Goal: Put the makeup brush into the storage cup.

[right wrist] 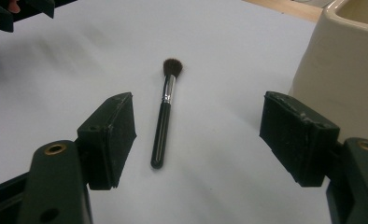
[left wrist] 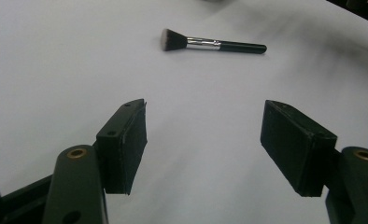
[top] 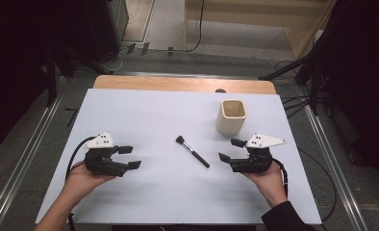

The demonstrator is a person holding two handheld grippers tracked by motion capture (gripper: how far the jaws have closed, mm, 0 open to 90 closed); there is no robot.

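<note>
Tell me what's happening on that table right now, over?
Left gripper and right gripper both open, empty. Makeup brush flat on white table between them, untouched. Cream cup upright beyond the brush, nothing blocking.

Makeup brush (top: 192, 151): black handle, silver ferrule, dark brown bristles. Square cup (top: 232, 117): plain cream. Table cover (top: 144, 115): plain white; wood-brown table edge (top: 178, 84) behind it. Left gripper (top: 129, 157) and right gripper (top: 230, 150): black, each topped by grey-white plate; brass-coloured screws on jaws.

White table sheet (top: 144, 115), wooden edge (top: 178, 84)
</note>
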